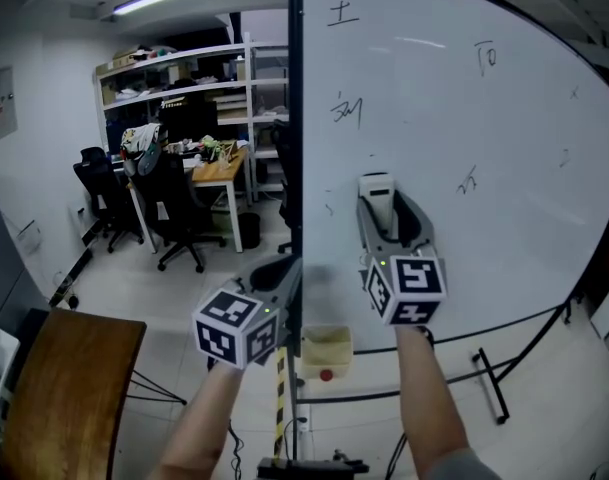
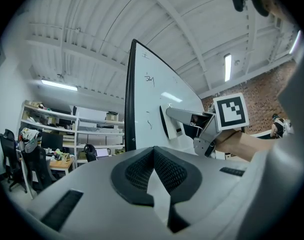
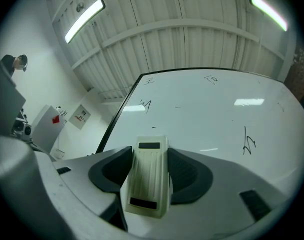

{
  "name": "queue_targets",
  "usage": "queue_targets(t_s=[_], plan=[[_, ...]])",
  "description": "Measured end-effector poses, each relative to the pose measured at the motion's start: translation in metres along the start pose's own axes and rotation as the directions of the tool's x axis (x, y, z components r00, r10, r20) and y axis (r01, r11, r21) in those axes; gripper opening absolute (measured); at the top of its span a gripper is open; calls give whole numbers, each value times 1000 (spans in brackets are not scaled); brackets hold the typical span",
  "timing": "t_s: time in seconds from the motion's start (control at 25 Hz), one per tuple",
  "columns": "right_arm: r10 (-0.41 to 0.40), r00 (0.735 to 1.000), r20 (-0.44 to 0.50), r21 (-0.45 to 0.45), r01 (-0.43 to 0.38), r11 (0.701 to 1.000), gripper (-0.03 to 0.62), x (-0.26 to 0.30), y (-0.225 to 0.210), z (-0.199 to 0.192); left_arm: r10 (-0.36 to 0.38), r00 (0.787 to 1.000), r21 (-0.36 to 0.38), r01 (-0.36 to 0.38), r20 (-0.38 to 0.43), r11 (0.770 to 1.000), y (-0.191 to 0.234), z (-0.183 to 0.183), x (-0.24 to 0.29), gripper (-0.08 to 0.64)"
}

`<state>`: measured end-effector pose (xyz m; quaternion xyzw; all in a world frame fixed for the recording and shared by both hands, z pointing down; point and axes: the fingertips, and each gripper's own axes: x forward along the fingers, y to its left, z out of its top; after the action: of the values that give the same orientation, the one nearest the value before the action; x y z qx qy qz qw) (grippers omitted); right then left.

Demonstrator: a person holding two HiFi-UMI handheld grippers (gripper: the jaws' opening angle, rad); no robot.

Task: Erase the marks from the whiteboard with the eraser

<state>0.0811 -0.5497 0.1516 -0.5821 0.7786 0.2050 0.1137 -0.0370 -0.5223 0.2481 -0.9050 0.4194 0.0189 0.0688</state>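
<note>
Right gripper (image 1: 381, 210) jaws pinching the white eraser (image 3: 148, 176), held up at the lower left part of the whiteboard (image 1: 504, 148) below the scribbled marks (image 1: 346, 111); left gripper (image 2: 154, 159) jaws pressed together, empty, low by the board's left edge.

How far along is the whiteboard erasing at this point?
Done: the eraser is picked up, clamped in the right hand-held gripper. In hand: it is held up at the whiteboard, near its left edge. Left: at least four written marks show unwiped. The left hand-held gripper is shut and empty.
</note>
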Motion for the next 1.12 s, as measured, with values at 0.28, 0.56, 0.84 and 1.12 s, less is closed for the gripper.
queue_targets(t_s=[0.28, 0.56, 0.84, 1.12], plan=[[62, 997, -36, -19, -63, 998, 228, 10, 57, -9, 18, 1000, -4, -18, -5, 1000, 13, -2, -23, 2], [87, 995, -56, -40, -89, 995, 227, 14, 87, -16, 47, 999, -24, -47, -15, 999, 30, -11, -48, 2], [86, 994, -66, -34, -88, 996, 229, 11, 78, -15, 26, 1000, -16, -26, -14, 1000, 25, -11, -51, 2], [26, 997, -67, -12, -27, 1000, 230, 2, 34, -15, 2, 1000, -14, -2, -11, 1000, 16, -10, -44, 2]])
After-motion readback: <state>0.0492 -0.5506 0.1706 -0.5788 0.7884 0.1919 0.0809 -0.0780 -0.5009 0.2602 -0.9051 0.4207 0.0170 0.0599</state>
